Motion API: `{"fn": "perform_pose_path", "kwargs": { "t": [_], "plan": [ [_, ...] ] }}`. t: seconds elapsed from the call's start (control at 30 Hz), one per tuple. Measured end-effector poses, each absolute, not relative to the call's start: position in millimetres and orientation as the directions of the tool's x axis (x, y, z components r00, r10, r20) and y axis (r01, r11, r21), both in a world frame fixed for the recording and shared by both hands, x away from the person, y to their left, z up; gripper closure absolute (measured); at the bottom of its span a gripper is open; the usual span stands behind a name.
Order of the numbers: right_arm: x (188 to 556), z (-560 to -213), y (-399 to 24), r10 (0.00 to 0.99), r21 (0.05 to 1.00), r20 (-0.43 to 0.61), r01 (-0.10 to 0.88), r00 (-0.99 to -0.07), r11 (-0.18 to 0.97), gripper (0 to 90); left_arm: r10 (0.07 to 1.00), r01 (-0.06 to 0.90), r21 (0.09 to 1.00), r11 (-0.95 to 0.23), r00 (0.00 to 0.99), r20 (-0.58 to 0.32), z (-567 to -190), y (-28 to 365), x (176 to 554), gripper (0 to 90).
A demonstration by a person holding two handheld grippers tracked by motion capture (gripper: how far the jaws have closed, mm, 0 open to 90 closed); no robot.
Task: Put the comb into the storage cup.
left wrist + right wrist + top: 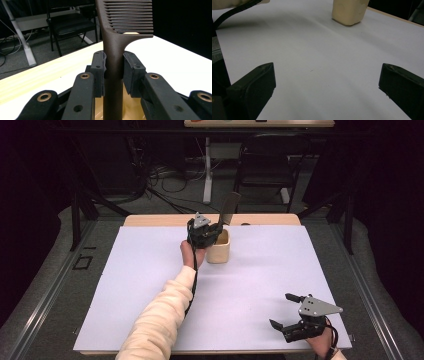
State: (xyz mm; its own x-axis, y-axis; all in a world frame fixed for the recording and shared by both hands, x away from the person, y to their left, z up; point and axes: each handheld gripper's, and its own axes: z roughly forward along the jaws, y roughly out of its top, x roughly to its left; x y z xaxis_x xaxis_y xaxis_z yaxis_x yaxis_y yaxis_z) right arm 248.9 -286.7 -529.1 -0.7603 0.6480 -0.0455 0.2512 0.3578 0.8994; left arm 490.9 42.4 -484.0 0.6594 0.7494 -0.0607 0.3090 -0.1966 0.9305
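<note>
A dark brown comb stands nearly upright over a cream cup at the far middle of the white table sheet. My left gripper is shut on the comb's handle, pads pressing on both sides, and the handle's lower end reaches down into the cup. My right gripper rests near the front right of the sheet, open, nothing between its jaws. The cup sits far ahead in the right gripper view.
The white sheet covers a wooden table. A black chair and cables on the floor lie beyond the far edge. A sleeve crosses the sheet's left middle.
</note>
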Motion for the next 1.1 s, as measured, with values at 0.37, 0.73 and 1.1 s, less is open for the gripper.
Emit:
{"fn": "perform_pose_path", "kwargs": {
  "t": [0.37, 0.73, 1.1],
  "plan": [
    [248.8, -529.2, -286.6, 0.649, 0.900, -0.044, 0.252, -0.760, 0.357, 0.6, 0.742, 0.320, 0.924, -0.208, 0.667, -0.064, -487.4, 42.7, 491.1, 72.0],
    [248.9, -529.1, -286.8, 0.649, 0.899, -0.046, 0.251, -0.760, 0.358, 0.6, 0.737, 0.328, 0.918, -0.221, 0.673, -0.063, -487.8, 42.6, 491.6, 71.9],
    [249.1, -529.3, -286.8, 0.650, 0.898, -0.045, 0.254, -0.759, 0.360, 0.6, 0.735, 0.338, 0.908, -0.246, 0.676, -0.053, -491.3, 46.4, 489.9, 68.5]
  ]
}}
